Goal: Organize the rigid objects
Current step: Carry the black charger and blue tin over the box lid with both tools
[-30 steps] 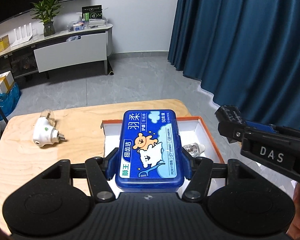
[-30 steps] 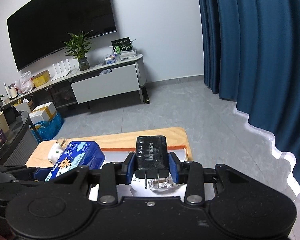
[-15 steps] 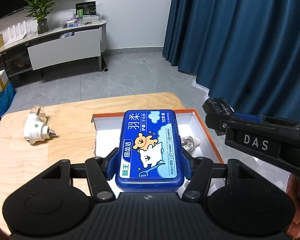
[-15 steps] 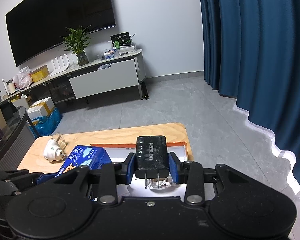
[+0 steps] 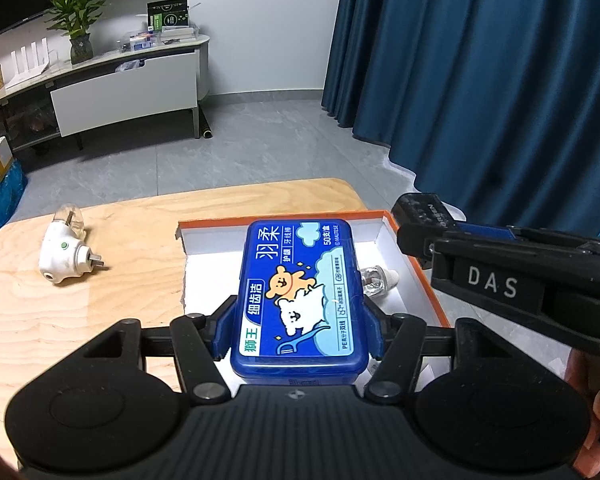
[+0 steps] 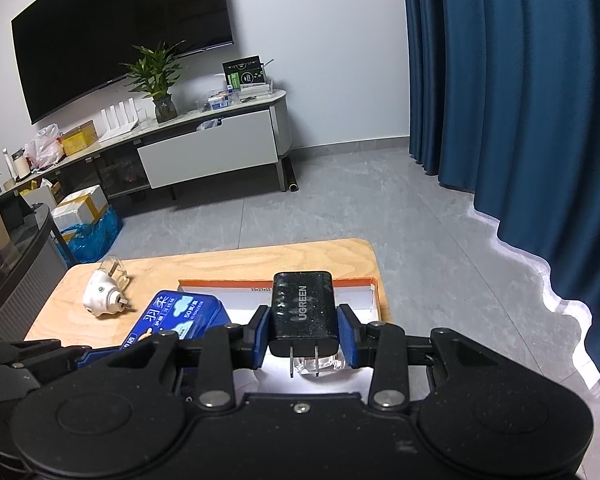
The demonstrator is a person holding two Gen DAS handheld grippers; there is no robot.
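My left wrist camera looks down close along its fingers at the table; my right one looks from just beside. Both share the orange-rimmed box.

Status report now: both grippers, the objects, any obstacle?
Left gripper shut on blue floss box. Right gripper shut on black charger. Both above orange tray; small bottle inside.

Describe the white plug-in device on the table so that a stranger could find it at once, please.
Start at the wooden table and look left of the orange-rimmed box. There the white plug-in device lies alone on its side on the bare wood. Unlike the blue case and black charger, no gripper holds it, and a clear bottle sticks out of it.
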